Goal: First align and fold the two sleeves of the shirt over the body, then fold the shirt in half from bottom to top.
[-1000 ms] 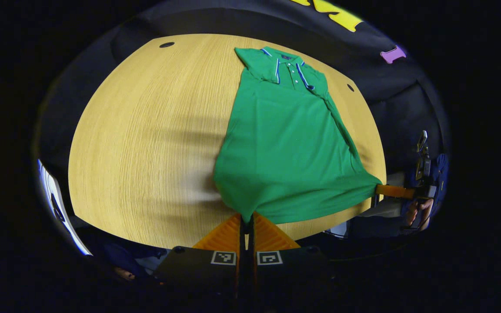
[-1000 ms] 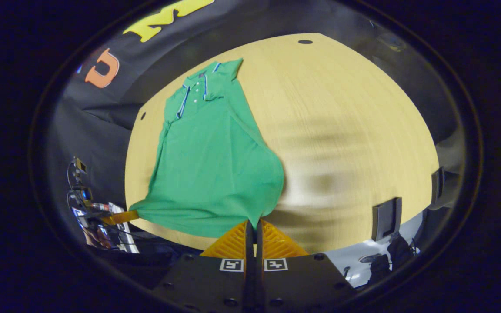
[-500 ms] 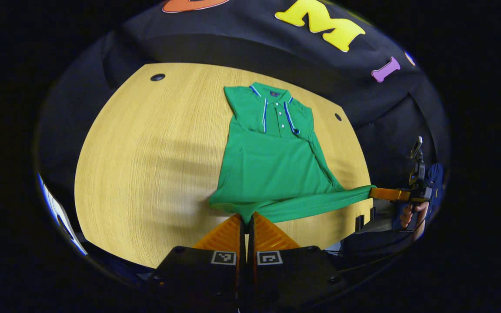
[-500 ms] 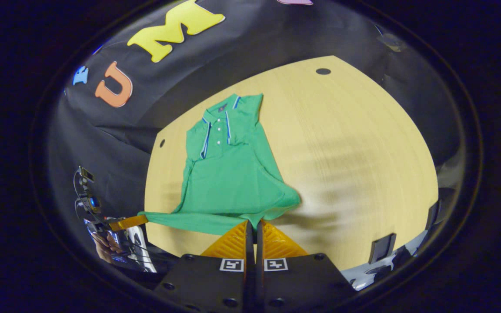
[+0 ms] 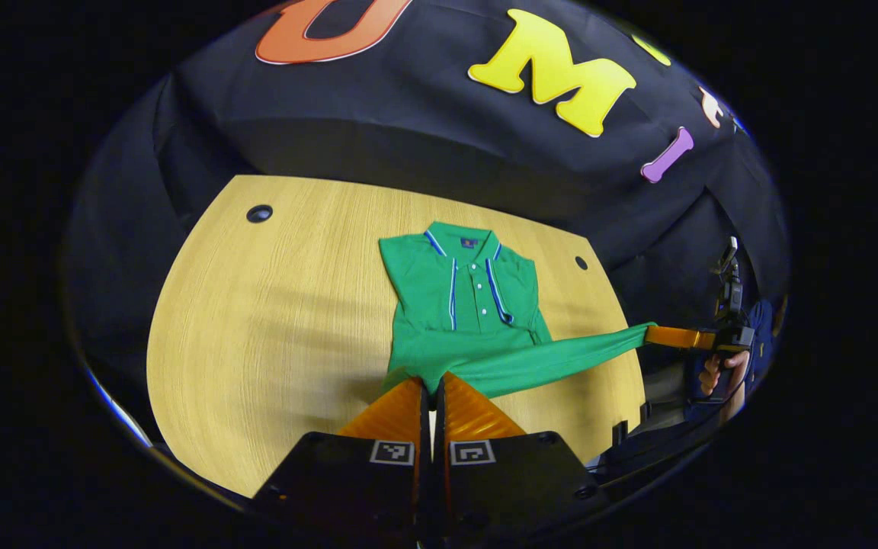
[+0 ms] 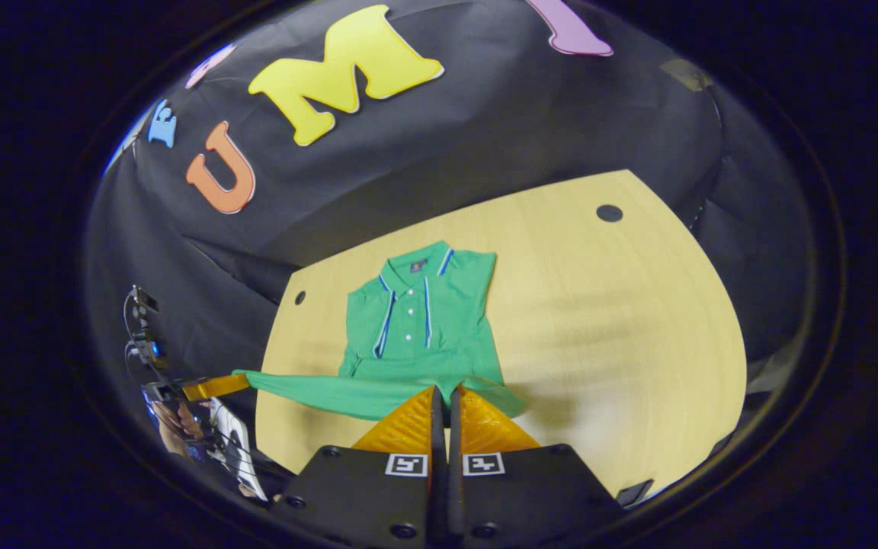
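Over the near half of the pale wooden table (image 5: 256, 320): hem of green polo shirt (image 5: 469, 305) lifted, pinched by left gripper (image 5: 430, 390) and right gripper (image 6: 447, 395). Carry both corners level toward far collar; keep hem taut; release together.

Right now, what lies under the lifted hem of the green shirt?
Under the hem, stretched between the left gripper and right gripper, lie the shirt body and bare wooden table. The folded sleeves cannot be made out.
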`<state>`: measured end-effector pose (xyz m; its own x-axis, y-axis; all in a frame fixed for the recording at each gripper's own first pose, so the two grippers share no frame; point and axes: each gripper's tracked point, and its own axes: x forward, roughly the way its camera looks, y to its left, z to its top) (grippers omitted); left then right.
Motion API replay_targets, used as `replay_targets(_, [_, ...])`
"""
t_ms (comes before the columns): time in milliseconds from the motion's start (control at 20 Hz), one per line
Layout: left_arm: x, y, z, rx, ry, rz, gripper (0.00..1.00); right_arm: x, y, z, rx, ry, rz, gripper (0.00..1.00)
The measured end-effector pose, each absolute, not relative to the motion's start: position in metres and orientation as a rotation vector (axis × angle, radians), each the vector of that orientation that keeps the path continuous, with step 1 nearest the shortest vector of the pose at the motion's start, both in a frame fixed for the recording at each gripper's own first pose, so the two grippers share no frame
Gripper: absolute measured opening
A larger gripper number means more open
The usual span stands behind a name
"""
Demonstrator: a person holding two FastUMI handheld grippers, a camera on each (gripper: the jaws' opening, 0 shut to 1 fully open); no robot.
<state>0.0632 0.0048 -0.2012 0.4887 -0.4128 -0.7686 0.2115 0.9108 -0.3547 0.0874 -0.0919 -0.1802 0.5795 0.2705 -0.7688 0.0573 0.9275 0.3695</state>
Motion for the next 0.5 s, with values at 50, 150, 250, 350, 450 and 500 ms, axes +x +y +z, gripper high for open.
replay_targets(50, [0.076, 0.003, -0.200, -0.223, 0.975, -0.385, 0.04, 0.100, -0.089, -0.179, 0.364, 0.936, 0.135, 0.00])
replay_targets(150, [0.104, 0.003, -0.201, -0.224, 0.941, -0.375, 0.04, 0.123, -0.086, -0.176, 0.323, 0.909, 0.146, 0.02])
replay_targets(250, [0.129, 0.001, -0.201, -0.237, 0.915, -0.367, 0.04, 0.142, -0.084, -0.176, 0.292, 0.886, 0.151, 0.02])
replay_targets(350, [0.154, 0.000, -0.205, -0.232, 0.898, -0.359, 0.03, 0.167, -0.086, -0.178, 0.263, 0.858, 0.145, 0.02])
replay_targets(450, [0.177, 0.000, -0.211, -0.228, 0.879, -0.353, 0.03, 0.193, -0.088, -0.184, 0.241, 0.832, 0.134, 0.02])
replay_targets(500, [0.188, -0.001, -0.216, -0.229, 0.868, -0.352, 0.04, 0.207, -0.089, -0.187, 0.231, 0.820, 0.133, 0.02])
